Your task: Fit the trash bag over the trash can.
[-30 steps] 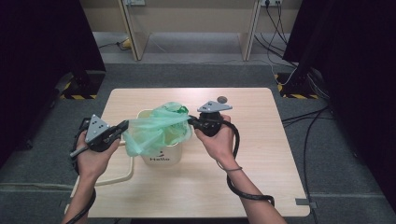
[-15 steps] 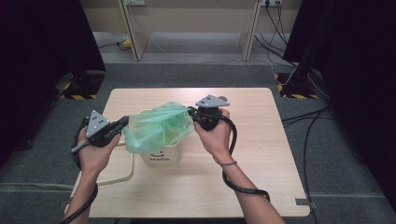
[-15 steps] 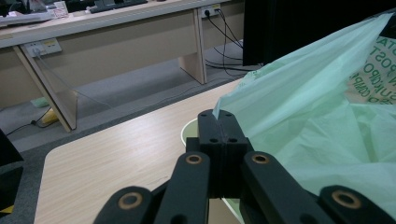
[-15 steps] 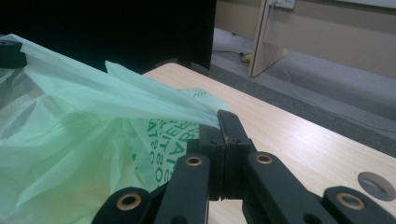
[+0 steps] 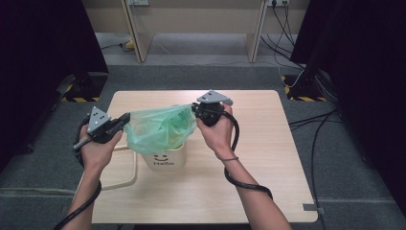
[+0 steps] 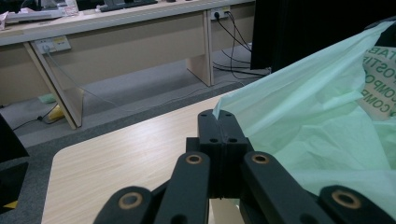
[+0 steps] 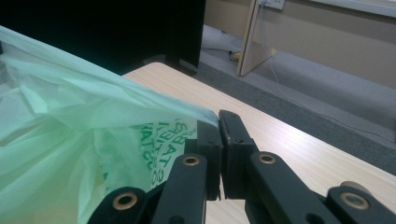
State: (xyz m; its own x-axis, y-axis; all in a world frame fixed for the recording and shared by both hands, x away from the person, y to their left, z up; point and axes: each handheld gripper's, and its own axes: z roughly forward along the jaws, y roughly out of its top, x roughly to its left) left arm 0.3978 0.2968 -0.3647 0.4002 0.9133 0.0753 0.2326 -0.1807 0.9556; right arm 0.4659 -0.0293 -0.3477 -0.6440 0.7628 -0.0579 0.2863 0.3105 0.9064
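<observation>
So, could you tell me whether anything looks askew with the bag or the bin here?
Nothing stands out. The green bag is stretched between both hand-held grippers above the upright bin, with no tear visible.

We count one green bag (image 5: 158,127), one white bucket (image 5: 165,155) (under the bag), two grippers (image 5: 125,118) (image 5: 194,109) flanking that bucket.

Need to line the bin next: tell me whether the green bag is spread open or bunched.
Spread open. The green bag is stretched between the left tongs and right tongs, above the white bin.
</observation>
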